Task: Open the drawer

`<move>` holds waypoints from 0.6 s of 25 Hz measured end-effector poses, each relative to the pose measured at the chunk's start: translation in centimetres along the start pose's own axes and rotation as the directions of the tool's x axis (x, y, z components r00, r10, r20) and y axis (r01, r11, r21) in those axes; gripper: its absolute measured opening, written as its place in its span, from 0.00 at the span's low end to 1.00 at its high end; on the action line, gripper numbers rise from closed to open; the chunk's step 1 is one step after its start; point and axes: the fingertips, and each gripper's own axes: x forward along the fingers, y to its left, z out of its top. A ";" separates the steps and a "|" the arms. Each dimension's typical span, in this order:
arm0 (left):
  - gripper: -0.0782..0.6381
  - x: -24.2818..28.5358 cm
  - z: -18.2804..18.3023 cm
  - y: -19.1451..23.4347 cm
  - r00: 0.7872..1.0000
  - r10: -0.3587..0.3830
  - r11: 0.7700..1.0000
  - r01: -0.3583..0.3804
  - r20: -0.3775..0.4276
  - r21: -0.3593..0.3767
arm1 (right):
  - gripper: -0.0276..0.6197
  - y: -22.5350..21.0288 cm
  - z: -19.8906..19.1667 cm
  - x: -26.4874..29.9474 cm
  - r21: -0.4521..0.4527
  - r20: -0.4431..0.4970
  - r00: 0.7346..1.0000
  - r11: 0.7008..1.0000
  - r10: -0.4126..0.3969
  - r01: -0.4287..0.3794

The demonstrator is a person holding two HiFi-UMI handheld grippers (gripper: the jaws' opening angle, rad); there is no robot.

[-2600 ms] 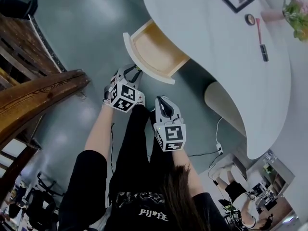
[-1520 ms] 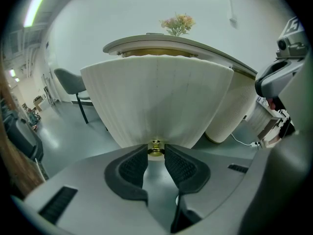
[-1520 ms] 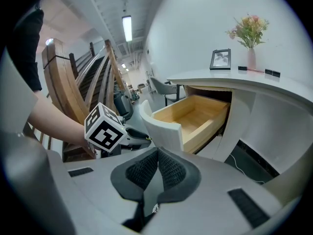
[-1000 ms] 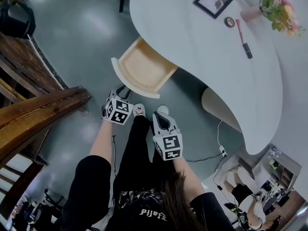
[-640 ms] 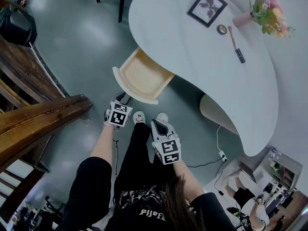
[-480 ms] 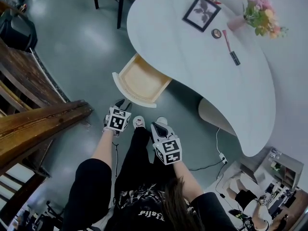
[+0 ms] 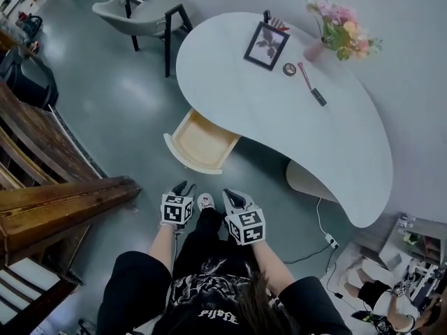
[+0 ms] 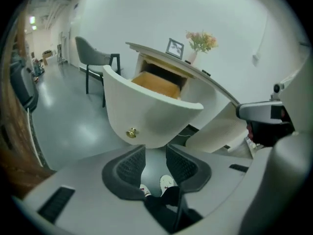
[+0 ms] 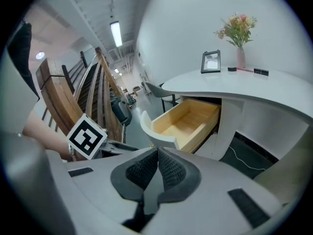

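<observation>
The wooden drawer (image 7: 202,142) stands pulled out from under the white curved desk (image 7: 279,110), empty inside. Its curved white front (image 8: 146,109) carries a small brass knob (image 8: 131,133). My left gripper (image 7: 183,187) hangs short of the drawer front and apart from it. It is open, its jaws have just been opening, and nothing lies between them (image 8: 155,148). My right gripper (image 7: 230,195) hovers beside it, shut on nothing, pads meeting at the tips (image 9: 158,153). The open drawer (image 9: 188,121) shows ahead of the right gripper.
On the desk stand a picture frame (image 7: 265,45), a vase of flowers (image 7: 339,33) and small items. A grey chair (image 7: 143,9) stands at the far left end. A wooden stair rail (image 7: 63,208) runs along my left. A cable (image 7: 325,236) lies on the floor at right.
Both grippers have drawn back from the drawer and risen, and the left one has rolled. The drawer stays pulled out. The view takes in more of the desk.
</observation>
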 end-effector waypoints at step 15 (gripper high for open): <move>0.30 -6.4 6.3 -4.6 0.975 -0.038 0.997 0.023 0.220 0.070 | 0.08 -1.8 4.2 -4.2 0.095 0.172 0.980 0.991 -0.105 0.089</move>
